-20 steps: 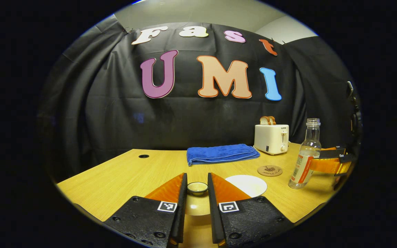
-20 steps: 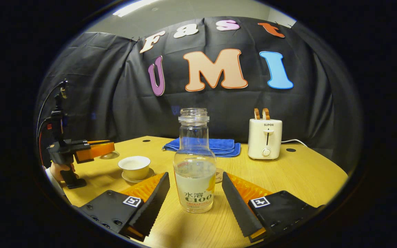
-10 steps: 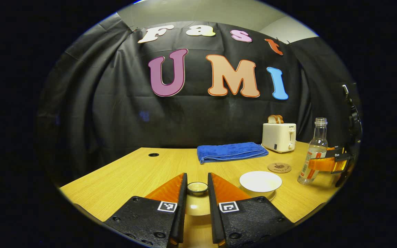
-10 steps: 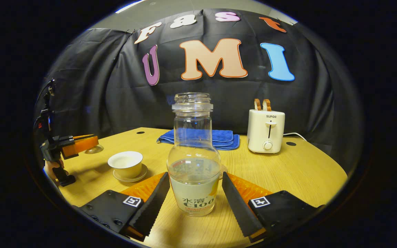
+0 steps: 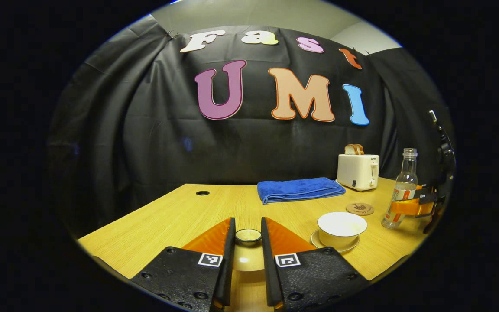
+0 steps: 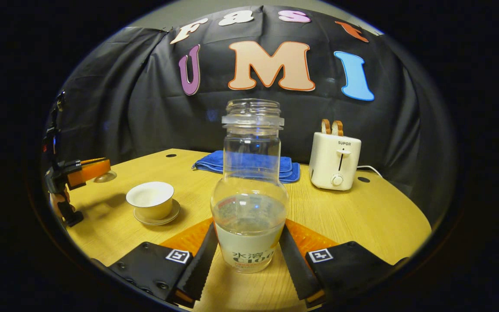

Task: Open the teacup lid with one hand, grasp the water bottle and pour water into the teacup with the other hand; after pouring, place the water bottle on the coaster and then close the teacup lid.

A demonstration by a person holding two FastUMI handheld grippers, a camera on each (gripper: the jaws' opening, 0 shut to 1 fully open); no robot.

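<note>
Count: one bottle (image 6: 249, 190), one cup (image 6: 150, 199), one lid (image 5: 248, 236), one coaster (image 5: 360, 209).
Bottle: upright on the table (image 6: 362, 216), long axis vertical, open mouth up.
Right gripper (image 6: 246, 260): both fingers against the bottle's label.
Left gripper (image 5: 248, 255): clenched on the lid's knob, left of the cup.

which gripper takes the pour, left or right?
Right. Its jaws already flank the water bottle at the label, apparently touching. The left gripper is shut on the teacup lid, held away from the open teacup.
</note>
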